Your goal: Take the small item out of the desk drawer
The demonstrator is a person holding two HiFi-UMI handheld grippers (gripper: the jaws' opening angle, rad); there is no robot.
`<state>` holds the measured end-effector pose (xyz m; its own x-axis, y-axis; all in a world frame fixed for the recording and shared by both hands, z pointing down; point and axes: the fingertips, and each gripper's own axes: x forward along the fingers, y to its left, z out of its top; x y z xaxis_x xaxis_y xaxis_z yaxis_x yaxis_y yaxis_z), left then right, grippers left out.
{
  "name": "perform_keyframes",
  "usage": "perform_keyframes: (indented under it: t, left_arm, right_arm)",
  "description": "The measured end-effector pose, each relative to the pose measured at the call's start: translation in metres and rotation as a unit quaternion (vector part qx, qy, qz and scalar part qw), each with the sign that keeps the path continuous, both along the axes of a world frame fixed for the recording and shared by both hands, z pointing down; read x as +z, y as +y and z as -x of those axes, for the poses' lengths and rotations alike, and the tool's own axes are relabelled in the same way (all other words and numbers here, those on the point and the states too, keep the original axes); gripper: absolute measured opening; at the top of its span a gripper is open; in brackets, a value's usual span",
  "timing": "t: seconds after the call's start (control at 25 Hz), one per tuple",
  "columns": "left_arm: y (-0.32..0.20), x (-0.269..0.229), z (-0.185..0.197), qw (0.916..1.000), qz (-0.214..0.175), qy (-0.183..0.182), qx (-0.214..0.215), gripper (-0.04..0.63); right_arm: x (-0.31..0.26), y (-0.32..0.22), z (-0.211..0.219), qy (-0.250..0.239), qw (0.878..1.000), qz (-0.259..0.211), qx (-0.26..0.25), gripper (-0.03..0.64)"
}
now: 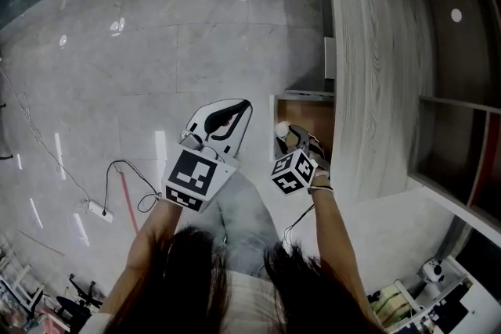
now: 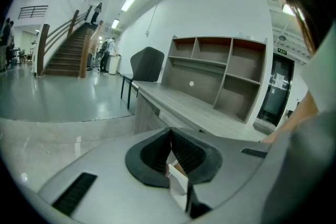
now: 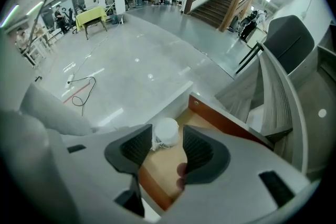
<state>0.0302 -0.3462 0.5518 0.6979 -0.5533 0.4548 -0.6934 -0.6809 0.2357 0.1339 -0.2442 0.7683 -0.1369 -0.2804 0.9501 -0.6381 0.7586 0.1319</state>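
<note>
The desk drawer [image 1: 311, 115] stands pulled out, its wooden bottom [image 3: 157, 165] showing. A small white round item [image 1: 281, 127] [image 3: 167, 131] with a bit of cord lies at the drawer's front corner. My right gripper [image 1: 290, 134] [image 3: 167, 138] points steeply down into the drawer. Its jaws stand open, one on each side of the item, with small gaps between pads and item. My left gripper [image 1: 239, 107] [image 2: 170, 132] hangs over the floor to the left of the drawer. Its jaws meet at the tips and hold nothing.
The grey wood desk [image 1: 368, 66] [image 2: 184, 105] runs along the right, with a shelf unit [image 2: 220, 73] on it and a dark chair [image 2: 146, 63] beyond. A power strip [image 1: 98, 209] with cables lies on the floor at the left. A staircase [image 2: 68, 50] and people stand far off.
</note>
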Motion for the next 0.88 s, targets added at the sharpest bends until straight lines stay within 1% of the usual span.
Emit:
perform_keyframes:
  t: [0.28,0.72,0.88]
  left_arm:
    - [-0.001,0.015,0.006,0.9999,0.013,-0.006,-0.008,0.016]
    - [-0.002,0.024,0.010,0.9996,0.024,-0.013,-0.010,0.017]
    - [-0.001,0.027,0.013,0.9995,0.026,-0.015,-0.011,0.017]
  right_arm:
    - [0.019,-0.004,-0.001,0.009,1.000,0.014,-0.006,0.183]
    - [0.032,-0.006,-0.004,0.025,0.999,0.029,-0.027,0.184]
    - [0.039,-0.005,-0.005,0.039,0.998,0.035,-0.044,0.183]
